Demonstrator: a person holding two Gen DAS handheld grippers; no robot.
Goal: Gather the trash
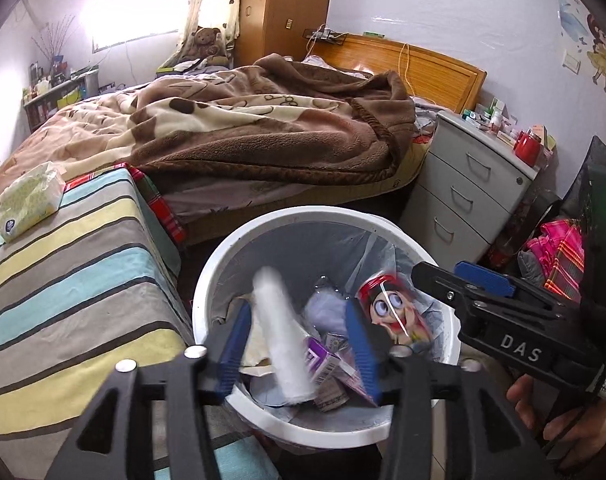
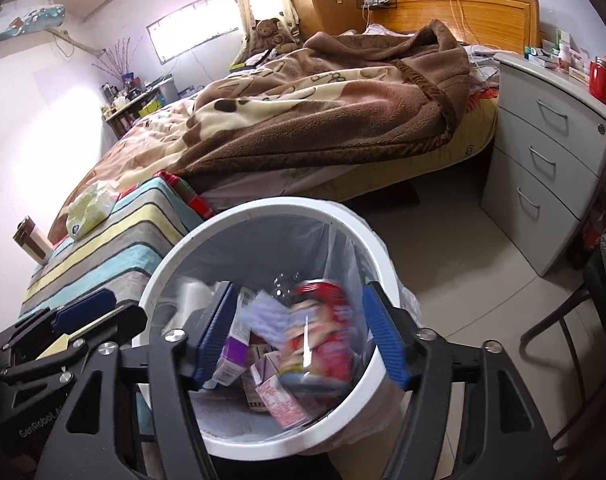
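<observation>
Both tools, left (image 1: 299, 344) and right (image 2: 299, 334), gape over the white bin (image 1: 207, 280) (a blurred white roll (image 1: 281, 332) between the left's pads, untouched).

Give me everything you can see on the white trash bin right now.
The trash bin is round, white, plastic-looking, with a thick rim and a thin clear liner bag. It stands upright on the floor between the striped-covered surface and the grey drawer unit, near the bed's foot. Inside lie purple cartons, a red cartoon-printed package and a blurred white piece. Both grippers hang open over it.
</observation>
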